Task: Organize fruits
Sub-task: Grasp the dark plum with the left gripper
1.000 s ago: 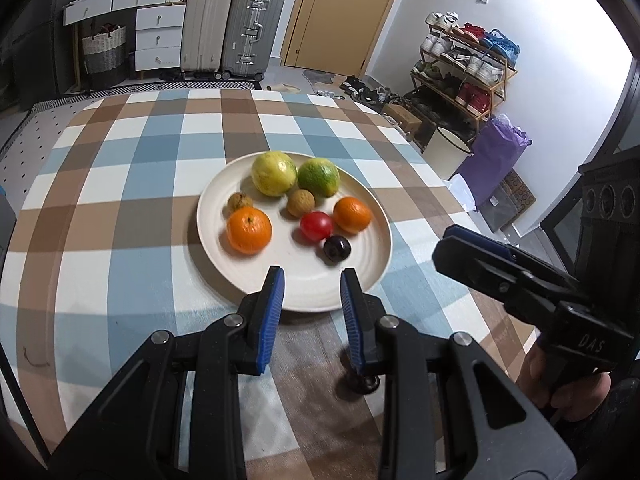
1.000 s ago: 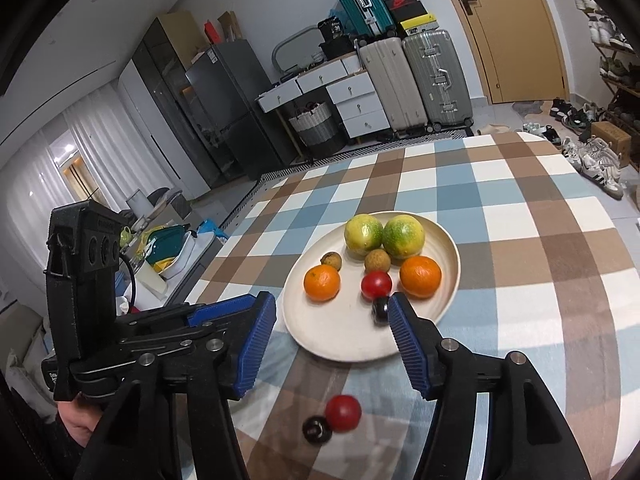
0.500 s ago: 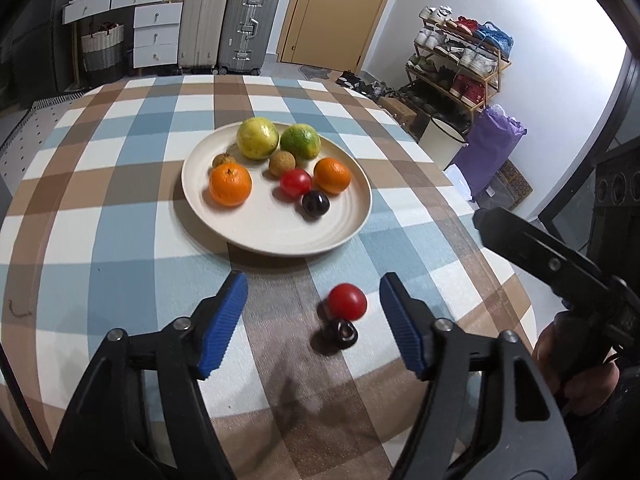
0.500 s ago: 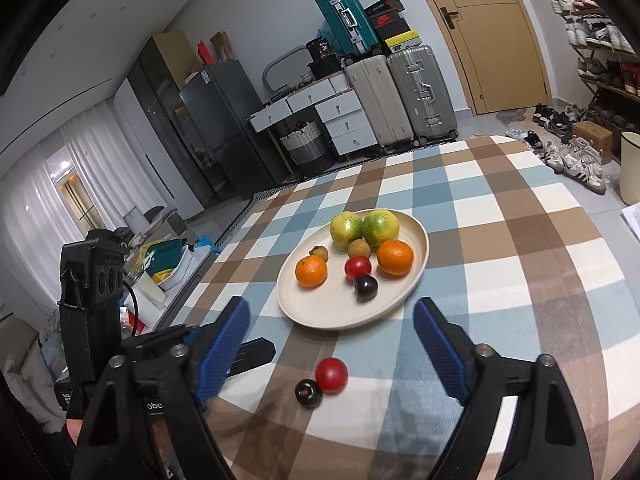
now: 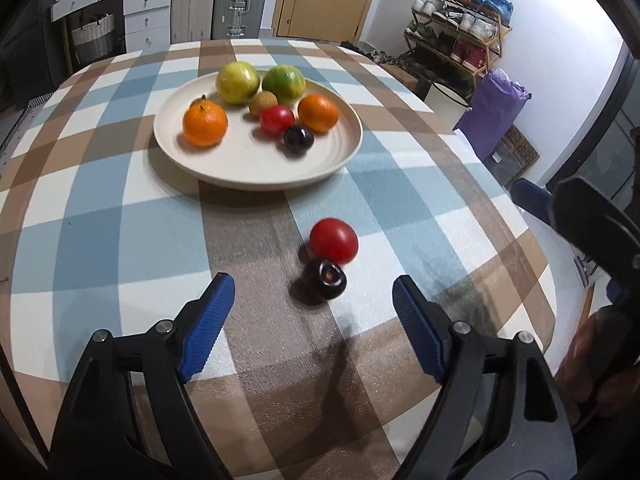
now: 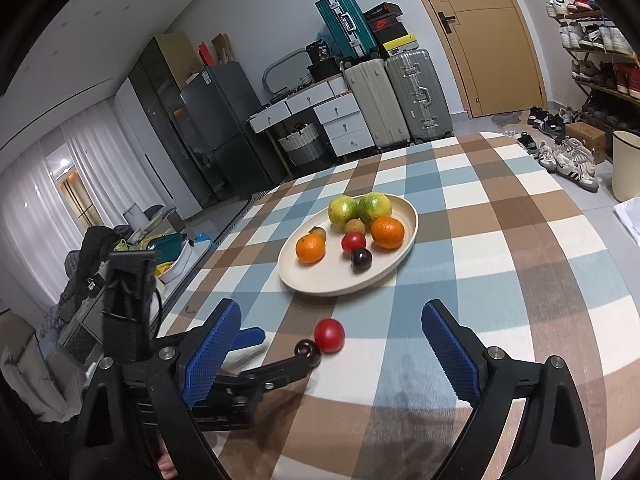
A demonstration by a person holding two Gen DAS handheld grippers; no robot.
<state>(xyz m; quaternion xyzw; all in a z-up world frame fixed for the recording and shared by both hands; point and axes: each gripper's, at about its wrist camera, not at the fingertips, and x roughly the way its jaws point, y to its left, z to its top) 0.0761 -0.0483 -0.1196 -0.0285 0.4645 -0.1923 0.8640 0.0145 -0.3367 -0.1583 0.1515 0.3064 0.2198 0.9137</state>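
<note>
A cream plate (image 5: 256,172) is seen on the checked table (image 5: 100,216), well towards the far side. On it are gathered two oranges (image 5: 205,124), two green-yellow citrus fruits (image 5: 237,82), a tomato (image 5: 276,119), a plum (image 5: 298,139) and two small brown fruits. A second tomato (image 5: 334,240) and a second plum (image 5: 325,276) are left on the cloth nearer the edge, touching each other and apart from the plate. The left gripper (image 5: 310,322) is held just short of this pair, its jaws wide and opening, with nothing between them. The right gripper (image 6: 338,348) is likewise spread wide and opening, with nothing gripped; in its view the loose pair appears between its blue pads (image 6: 450,350) but farther off.
</note>
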